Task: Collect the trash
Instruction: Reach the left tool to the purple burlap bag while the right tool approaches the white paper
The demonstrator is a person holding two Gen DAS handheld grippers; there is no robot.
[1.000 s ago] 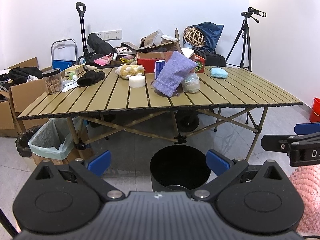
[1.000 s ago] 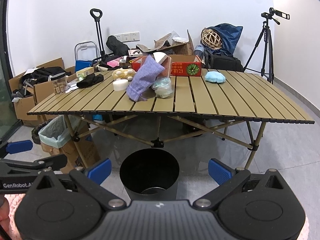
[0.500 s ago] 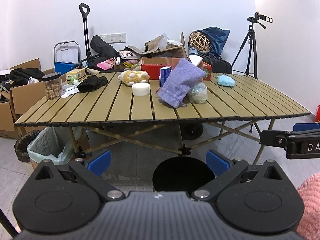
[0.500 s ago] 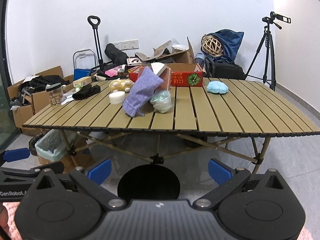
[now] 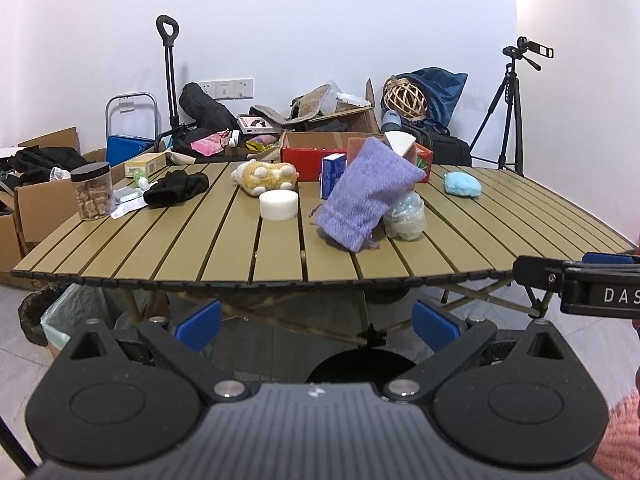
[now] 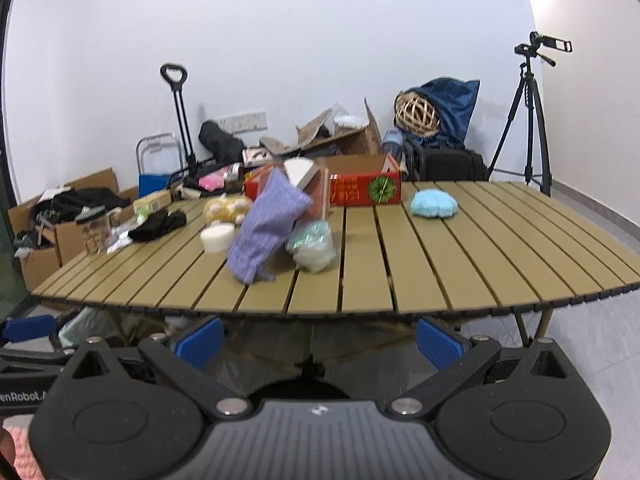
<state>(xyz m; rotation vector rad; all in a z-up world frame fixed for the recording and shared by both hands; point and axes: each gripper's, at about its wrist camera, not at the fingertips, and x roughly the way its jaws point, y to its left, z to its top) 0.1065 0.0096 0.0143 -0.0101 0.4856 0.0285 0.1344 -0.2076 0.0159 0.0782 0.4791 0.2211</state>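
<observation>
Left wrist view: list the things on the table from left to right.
Jar → black cloth → plush toy → white puck → purple pouch → blue fluffy thing.

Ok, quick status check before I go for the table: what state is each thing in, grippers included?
Left gripper: open, empty, below table edge.
Right gripper: open, empty.
Black bin: on the floor, top open.
Purple pouch: tilted, leaning on the items behind it.
Clear jar: upright, black lid on.
Red box: top open.
White puck: lying flat.
Crumpled plastic bag: resting beside the pouch.
</observation>
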